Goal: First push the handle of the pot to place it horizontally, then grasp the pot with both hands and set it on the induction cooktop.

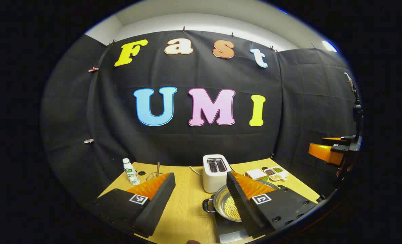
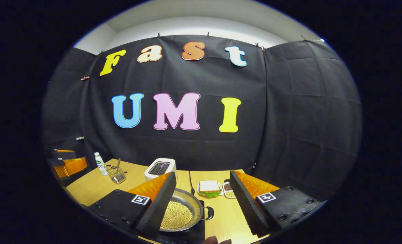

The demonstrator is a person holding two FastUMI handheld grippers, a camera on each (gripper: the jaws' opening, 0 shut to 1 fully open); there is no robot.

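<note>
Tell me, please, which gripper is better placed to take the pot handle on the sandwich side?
Probably the right gripper: that handle of the pot lies between its open fingers, just below the sandwich.

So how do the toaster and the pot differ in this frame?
The toaster is white and boxy; the pot is shiny metal, round and shallow. The toaster has slots on top; the pot is open and holds pale beans. The toaster stands on the bare table, the pot on the dark cooktop. Both sit upright.
</note>
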